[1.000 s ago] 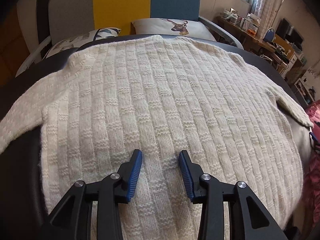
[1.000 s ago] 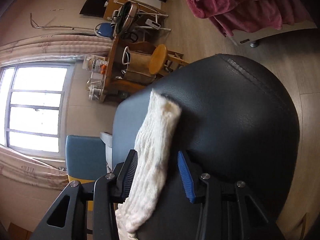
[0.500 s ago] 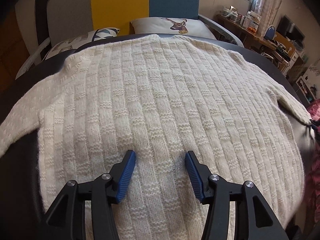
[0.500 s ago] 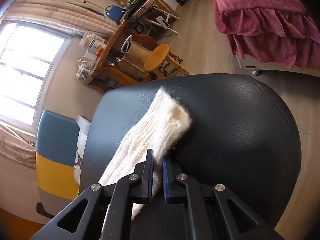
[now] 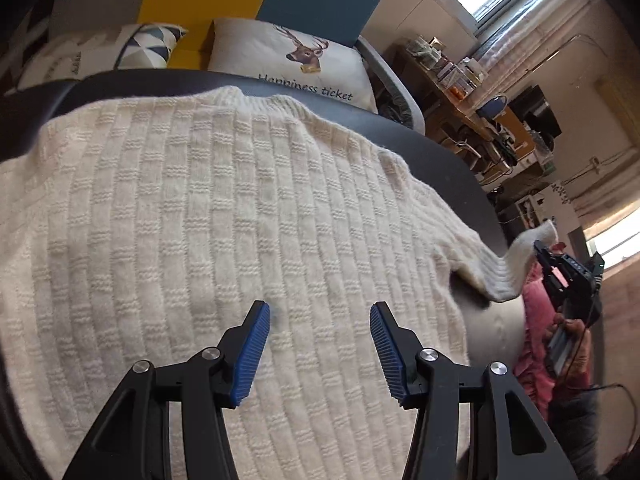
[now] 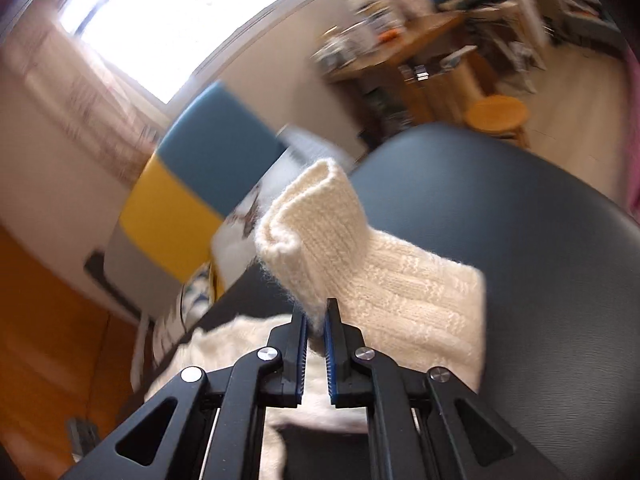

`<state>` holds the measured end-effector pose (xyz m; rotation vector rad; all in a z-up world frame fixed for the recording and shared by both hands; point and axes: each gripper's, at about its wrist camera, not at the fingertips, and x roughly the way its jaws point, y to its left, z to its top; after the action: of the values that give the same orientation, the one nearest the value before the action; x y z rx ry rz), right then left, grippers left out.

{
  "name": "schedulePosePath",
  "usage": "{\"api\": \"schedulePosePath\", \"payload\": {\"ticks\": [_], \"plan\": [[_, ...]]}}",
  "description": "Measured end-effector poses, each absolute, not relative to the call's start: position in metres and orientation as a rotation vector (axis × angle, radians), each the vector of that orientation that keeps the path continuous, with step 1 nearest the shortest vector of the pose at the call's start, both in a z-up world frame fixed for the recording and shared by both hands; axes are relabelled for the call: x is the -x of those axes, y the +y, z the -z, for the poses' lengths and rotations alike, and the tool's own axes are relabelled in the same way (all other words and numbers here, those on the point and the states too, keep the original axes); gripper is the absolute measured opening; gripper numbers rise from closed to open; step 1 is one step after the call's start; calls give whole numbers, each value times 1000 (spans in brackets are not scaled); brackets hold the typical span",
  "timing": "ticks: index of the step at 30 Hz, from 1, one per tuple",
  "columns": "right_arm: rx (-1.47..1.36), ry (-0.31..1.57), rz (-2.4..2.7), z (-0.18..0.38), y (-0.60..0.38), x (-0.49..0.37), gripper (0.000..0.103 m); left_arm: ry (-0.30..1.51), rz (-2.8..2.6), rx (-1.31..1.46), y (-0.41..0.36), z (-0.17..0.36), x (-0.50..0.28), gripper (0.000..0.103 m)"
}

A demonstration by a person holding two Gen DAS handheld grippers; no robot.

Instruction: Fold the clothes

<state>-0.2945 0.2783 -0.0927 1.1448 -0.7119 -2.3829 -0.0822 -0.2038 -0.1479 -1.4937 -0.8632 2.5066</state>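
Right gripper (image 6: 316, 312) jaws clamped on sweater (image 5: 224, 216) sleeve cuff (image 6: 316, 216); left gripper (image 5: 320, 320) jaws apart above sweater.

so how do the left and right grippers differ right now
The left gripper has its jaws spread wide and holds nothing; the right gripper has its jaws clamped on the cream sweater's sleeve cuff. The left hangs over the sweater's flat body; the right holds the cuff raised off the dark cushion. Both have black frames with blue ribbed pads.
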Motion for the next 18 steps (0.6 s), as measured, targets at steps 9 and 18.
{"api": "schedulePosePath", "payload": {"ticks": [9, 18], "plan": [[-1284, -293, 2213, 135, 143, 284, 7, -999, -2269, 1497, -173, 144, 168, 52], [-1210, 156, 2237, 141, 97, 234, 7, -1124, -2002, 1588, -132, 170, 244, 52]]}}
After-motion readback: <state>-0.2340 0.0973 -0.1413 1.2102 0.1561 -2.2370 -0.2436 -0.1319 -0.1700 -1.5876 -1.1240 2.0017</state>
